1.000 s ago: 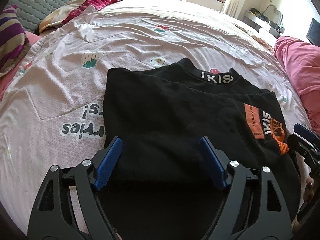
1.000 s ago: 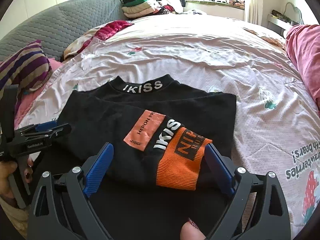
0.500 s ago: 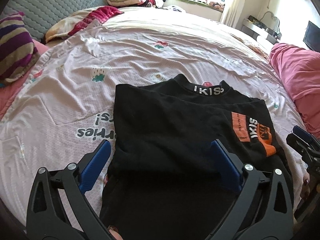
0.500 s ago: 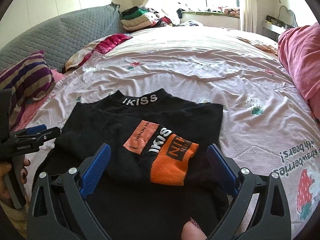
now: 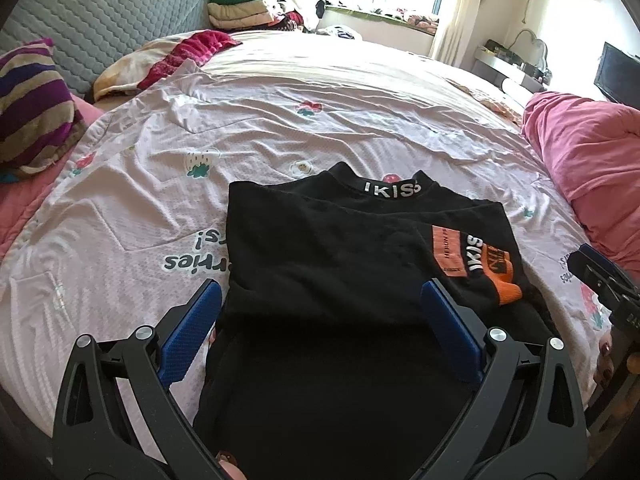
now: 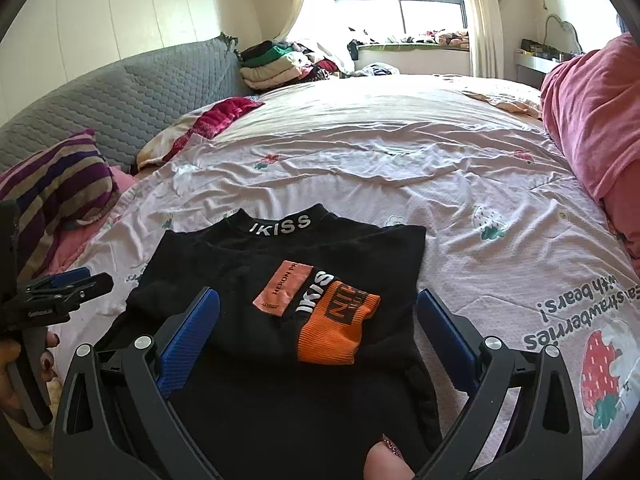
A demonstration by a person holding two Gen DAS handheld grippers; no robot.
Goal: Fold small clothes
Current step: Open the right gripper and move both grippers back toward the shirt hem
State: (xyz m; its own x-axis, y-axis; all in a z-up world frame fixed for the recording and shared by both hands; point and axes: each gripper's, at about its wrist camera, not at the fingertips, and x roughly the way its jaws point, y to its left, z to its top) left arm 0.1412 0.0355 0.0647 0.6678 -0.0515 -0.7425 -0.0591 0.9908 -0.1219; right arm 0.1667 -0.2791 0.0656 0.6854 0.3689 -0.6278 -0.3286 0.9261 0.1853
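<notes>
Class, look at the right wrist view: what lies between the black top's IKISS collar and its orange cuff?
A pink-orange patch on the black top, in the right wrist view.

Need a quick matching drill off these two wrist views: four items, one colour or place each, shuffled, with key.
Items:
1. ribbed sleeve cuff
2. quilted headboard
3. striped pillow
4. bunched blanket

Descriptions:
A. grey, behind the bed
B. orange, lying on the black top
C. pink, at the right edge of the bed
D. purple and tan, left of the bed sheet

Pairs: 1-B, 2-A, 3-D, 4-C
</notes>
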